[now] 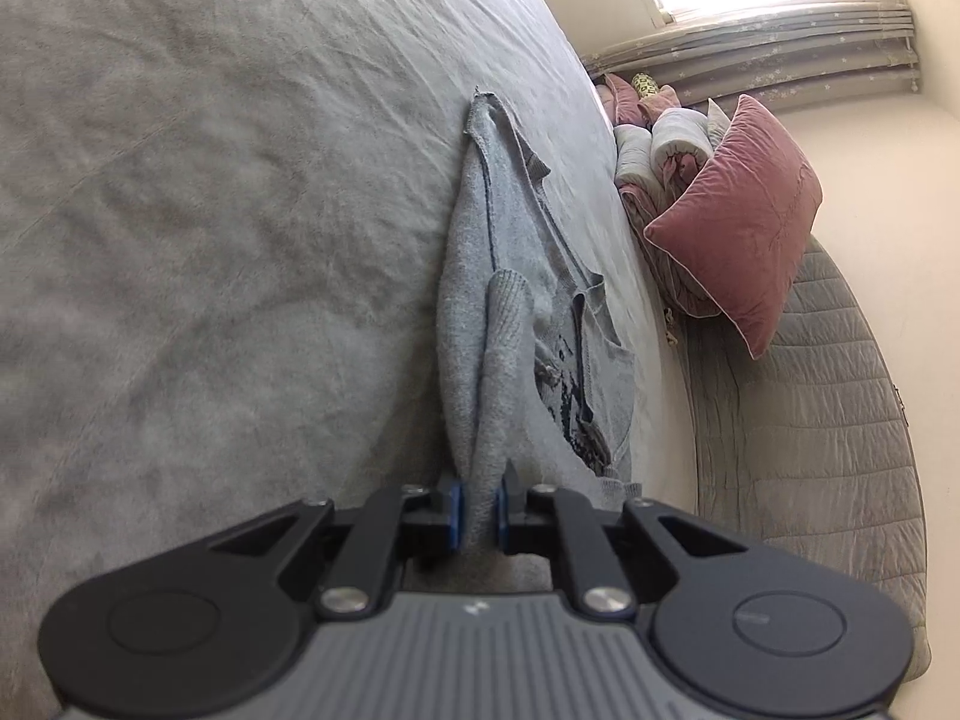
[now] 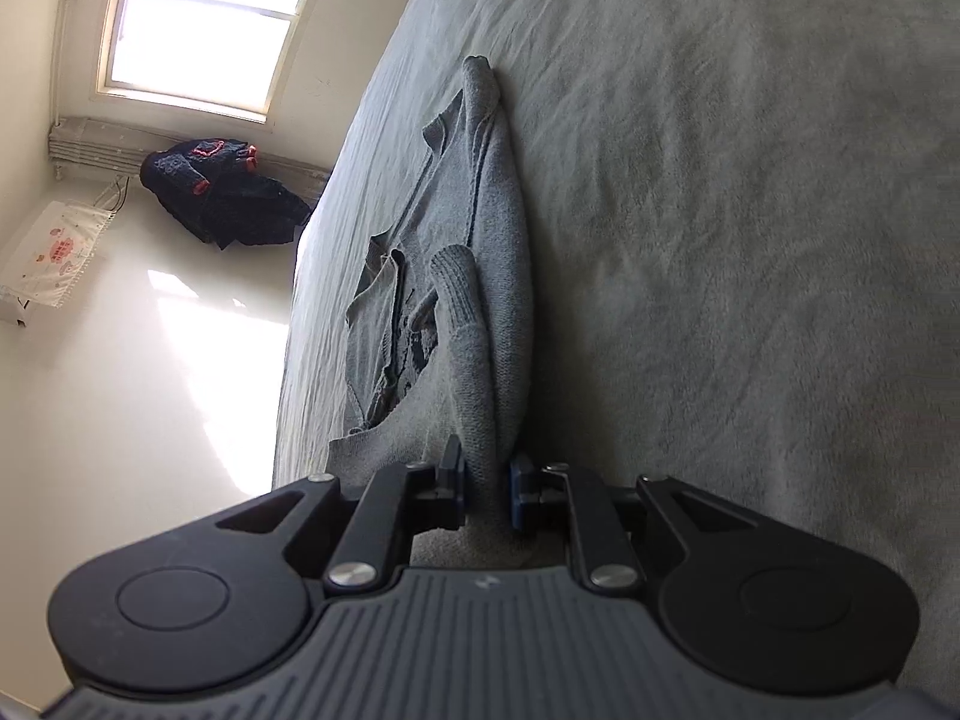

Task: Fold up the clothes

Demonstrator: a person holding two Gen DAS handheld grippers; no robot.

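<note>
- Left gripper (image 1: 478, 509) is clamped on a bunched fold of the grey knit sweater (image 1: 480, 276), the cloth squeezed between its blue pads (image 1: 456, 510).
- Right gripper (image 2: 487, 495) is likewise clamped on a rolled sleeve of the same grey knit sweater (image 2: 456, 228), with knit filling the gap between its fingers.
- From each gripper the sweater stretches away over the grey bed cover (image 1: 210, 210), partly lifted near the jaws and lying flat farther off.
- Its dark printed front faces up, on the side of the sweater toward the bed's edge.
- Beyond the sweater, at the bed's edge, a pink velvet cushion (image 1: 744, 216) leans against rolled bedding (image 1: 660, 144).
- A dark garment (image 2: 222, 192) hangs below the window (image 2: 204, 18), off the bed's far side.
</note>
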